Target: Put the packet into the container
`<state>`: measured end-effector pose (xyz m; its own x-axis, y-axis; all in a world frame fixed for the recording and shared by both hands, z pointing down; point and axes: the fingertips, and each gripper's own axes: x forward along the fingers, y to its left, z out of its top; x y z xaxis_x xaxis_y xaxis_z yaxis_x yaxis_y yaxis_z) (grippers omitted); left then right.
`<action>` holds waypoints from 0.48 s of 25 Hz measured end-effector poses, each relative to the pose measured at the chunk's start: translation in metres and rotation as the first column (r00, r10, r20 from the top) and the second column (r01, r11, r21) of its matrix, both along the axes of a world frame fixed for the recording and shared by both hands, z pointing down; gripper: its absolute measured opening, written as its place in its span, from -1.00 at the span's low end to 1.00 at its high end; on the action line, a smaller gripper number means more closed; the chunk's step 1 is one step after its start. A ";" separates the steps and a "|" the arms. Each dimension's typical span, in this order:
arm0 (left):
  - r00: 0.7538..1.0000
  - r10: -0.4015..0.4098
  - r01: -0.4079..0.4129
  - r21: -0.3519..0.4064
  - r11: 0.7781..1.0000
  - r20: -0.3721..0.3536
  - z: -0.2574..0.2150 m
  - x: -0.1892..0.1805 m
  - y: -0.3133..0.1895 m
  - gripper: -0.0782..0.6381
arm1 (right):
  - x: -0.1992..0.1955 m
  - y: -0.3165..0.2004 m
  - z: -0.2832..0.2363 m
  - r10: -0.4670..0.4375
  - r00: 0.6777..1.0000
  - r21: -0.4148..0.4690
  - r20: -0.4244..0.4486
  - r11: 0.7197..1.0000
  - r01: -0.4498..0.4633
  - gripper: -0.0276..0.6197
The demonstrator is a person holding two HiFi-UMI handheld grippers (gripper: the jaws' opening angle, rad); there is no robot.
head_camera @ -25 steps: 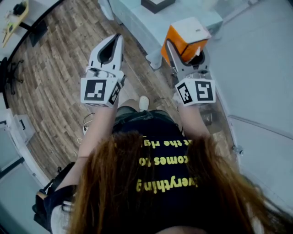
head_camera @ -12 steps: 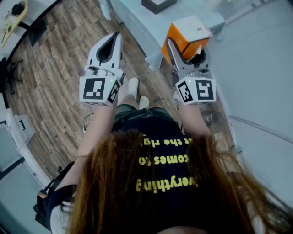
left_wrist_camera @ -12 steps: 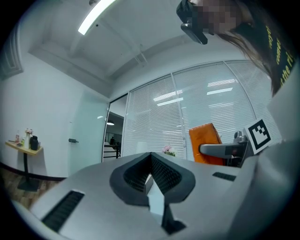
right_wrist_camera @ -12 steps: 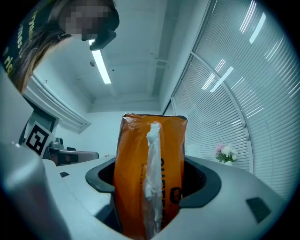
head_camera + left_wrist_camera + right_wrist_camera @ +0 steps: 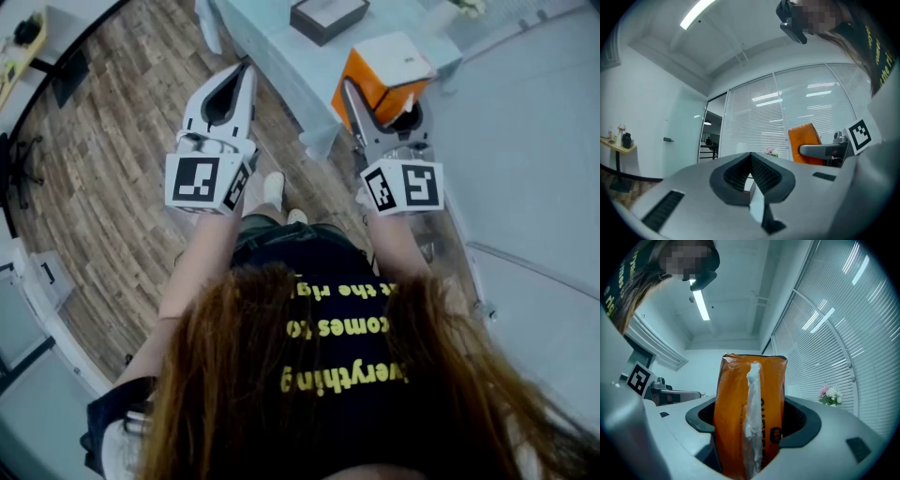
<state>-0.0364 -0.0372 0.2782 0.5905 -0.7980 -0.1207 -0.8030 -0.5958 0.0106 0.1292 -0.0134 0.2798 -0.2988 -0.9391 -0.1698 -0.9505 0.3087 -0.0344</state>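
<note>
An orange packet [image 5: 382, 77] with a white face stands upright in my right gripper [image 5: 375, 98], which is shut on it; in the right gripper view the packet [image 5: 749, 413] fills the space between the jaws, its crimped seam facing me. A dark open-topped container [image 5: 328, 15] sits on the pale table [image 5: 272, 42] ahead, beyond both grippers. My left gripper [image 5: 246, 70] is held out level with the right one, over the floor by the table's near edge. It is shut with nothing in it, and its pads [image 5: 761, 171] meet at the tip.
Wooden plank floor [image 5: 112, 159] lies to the left and below. The person's shoes [image 5: 274, 186] stand near a table leg [image 5: 323, 141]. A glass wall with blinds [image 5: 525, 141] runs along the right. Flowers [image 5: 829, 394] stand on the far side of the table.
The person has stepped forward, so the table and the dark container have come further into view at the top. Both grippers keep their pose, and the packet stays in the right one.
</note>
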 end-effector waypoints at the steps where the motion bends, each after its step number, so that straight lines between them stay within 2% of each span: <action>1: 1.000 0.007 -0.007 0.003 1.000 0.000 -0.001 0.000 -0.009 -0.78 | -0.001 -0.007 0.000 0.004 1.000 0.001 -0.001 1.000 -0.004 0.20; 12: 0.997 0.073 -0.073 0.011 0.997 -0.008 -0.003 -0.001 -0.097 -0.78 | -0.006 -0.083 -0.007 0.074 0.997 0.007 -0.015 0.997 -0.074 0.20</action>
<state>-0.0374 -0.1338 0.2755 0.6463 -0.7512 -0.1343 -0.7571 -0.6532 0.0108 0.1232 -0.0968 0.2731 -0.2311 -0.9576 -0.1720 -0.9712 0.2377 -0.0181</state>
